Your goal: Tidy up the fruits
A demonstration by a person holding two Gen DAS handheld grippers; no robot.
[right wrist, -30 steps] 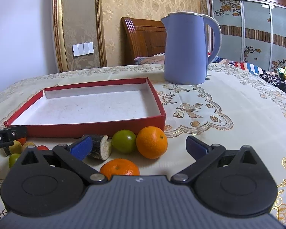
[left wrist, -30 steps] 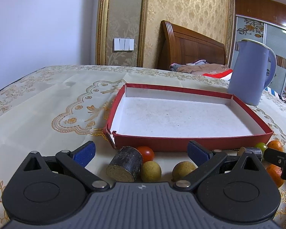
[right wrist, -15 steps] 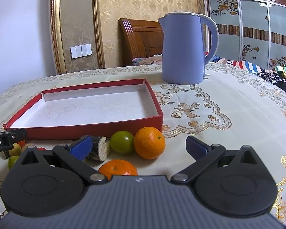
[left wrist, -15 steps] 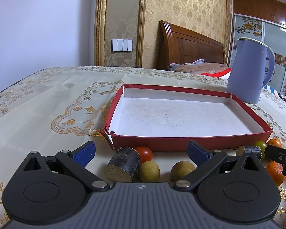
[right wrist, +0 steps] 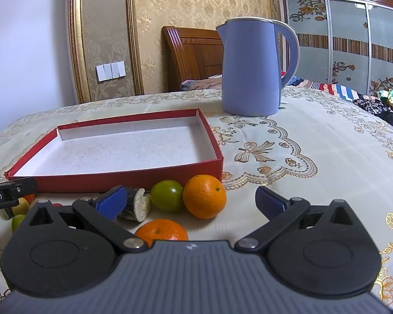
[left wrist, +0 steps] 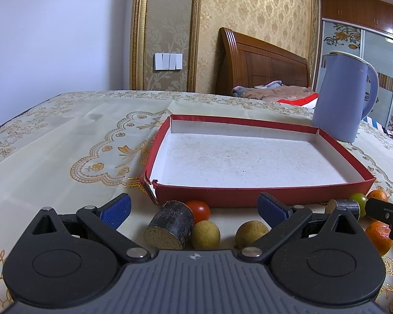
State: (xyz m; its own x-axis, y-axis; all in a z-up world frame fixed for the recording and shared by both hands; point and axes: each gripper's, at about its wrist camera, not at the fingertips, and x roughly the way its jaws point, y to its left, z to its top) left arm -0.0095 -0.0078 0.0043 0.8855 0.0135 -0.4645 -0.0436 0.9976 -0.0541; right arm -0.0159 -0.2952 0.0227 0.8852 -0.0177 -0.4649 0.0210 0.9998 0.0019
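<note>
ahead of me: gold damask wallpaper (left wrist: 254, 26), gilt frame moulding (left wrist: 138, 31), white switch plate (left wrist: 168, 61). plain pale wall (left wrist: 52, 34) to my left. carved wooden headboard (left wrist: 262, 62) behind table. floral-panel wardrobe doors (right wrist: 348, 39) to my right.

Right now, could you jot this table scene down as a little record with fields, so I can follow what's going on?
Tray: red box, nothing in it
Left gripper: open, holding nothing
Right gripper: open, holding nothing
Fruit ahead of left gripper: cherry tomato, two brownish round fruits
Fruit ahead of right gripper: green fruit, two oranges
Behind tray: blue kettle
Surface: embroidered tablecloth
</note>
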